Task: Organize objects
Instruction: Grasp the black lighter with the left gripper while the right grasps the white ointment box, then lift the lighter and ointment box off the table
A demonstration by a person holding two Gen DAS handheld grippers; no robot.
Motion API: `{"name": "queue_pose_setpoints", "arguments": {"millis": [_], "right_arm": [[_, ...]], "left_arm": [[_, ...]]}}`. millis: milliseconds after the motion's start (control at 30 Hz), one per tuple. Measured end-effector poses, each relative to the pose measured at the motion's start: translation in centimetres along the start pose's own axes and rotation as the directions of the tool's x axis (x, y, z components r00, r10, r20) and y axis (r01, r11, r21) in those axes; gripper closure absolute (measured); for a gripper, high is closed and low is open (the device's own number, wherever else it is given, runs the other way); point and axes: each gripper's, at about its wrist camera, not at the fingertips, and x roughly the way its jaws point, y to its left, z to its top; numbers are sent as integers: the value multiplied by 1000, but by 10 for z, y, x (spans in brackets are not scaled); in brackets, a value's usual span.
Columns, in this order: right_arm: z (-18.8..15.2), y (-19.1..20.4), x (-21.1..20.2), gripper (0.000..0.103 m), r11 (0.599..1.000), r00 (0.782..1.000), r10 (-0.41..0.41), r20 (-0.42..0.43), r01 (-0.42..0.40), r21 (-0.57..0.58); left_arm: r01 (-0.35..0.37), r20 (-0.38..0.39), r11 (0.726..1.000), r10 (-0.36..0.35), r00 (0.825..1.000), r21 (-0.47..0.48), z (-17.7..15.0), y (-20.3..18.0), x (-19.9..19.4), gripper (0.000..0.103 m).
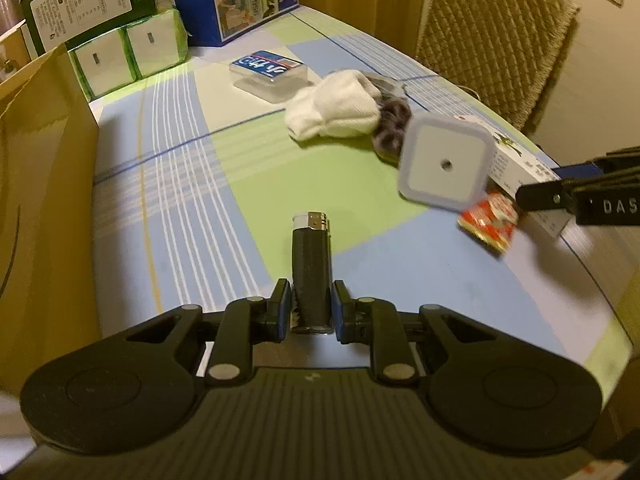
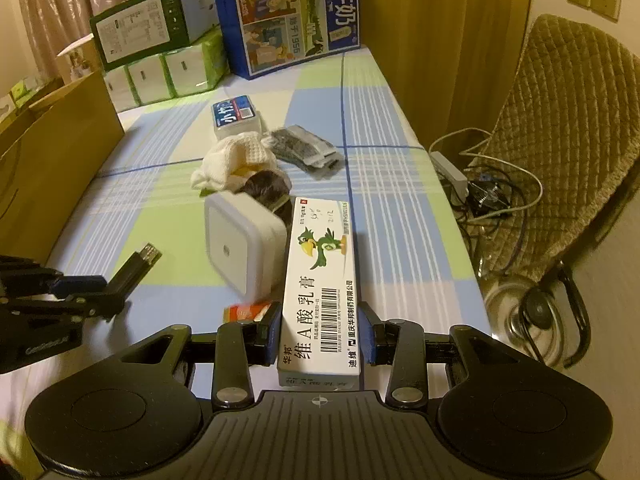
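I'm reading "维A酸乳膏" and "华邦" on the white ointment box, which my right tongs are clamping by its near end above the worktop. My left tongs are gripping a black lighter, its metal head pointing forward. A blue carton behind is reading "纯牛奶".

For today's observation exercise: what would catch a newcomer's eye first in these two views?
Each gripper holds something: the left gripper clamps a black lighter, the right gripper a white ointment box. Beside the box stands a white square night light on the checked tablecloth.
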Motion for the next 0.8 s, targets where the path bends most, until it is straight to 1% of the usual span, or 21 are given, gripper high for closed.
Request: {"name": "queue_pose_setpoints", "arguments": {"millis": [100,200,333,400,467,567,667,800], "right_arm": [[-11,2,-6,67,1000,1000,-13,-10,13,6],[-18,3,-9,67,1000,1000,-22,-7,22,-2],[-19,0,-8,66,1000,1000,-19,4,19,7],[-18,0,-7,63,1000,1000,-29,8,29,3],[-17,-1,-3,58,999,999,-36,5,36,-3],[-15,-5,1,57,1000,1000,-22,-1,22,2],[-14,-9,6,57,1000,1000,-12,-5,12,19],[-10,-16,9,57,998,1000,12,-11,-12,58]], "left_arm": [[-1,2,1000,1,1000,18,-7,-2,-5,85],[2,14,1000,-2,1000,24,-6,-3,-3,77],[-22,37,999,20,999,49,-3,-6,2,76],[-27,46,998,24,999,54,-2,-6,4,76],[-21,52,998,19,998,54,-1,-5,5,76],[-19,59,998,16,998,64,0,-5,7,77],[-4,61,998,0,998,62,0,-5,7,84],[-12,68,997,7,998,74,-1,-8,7,85]]}}
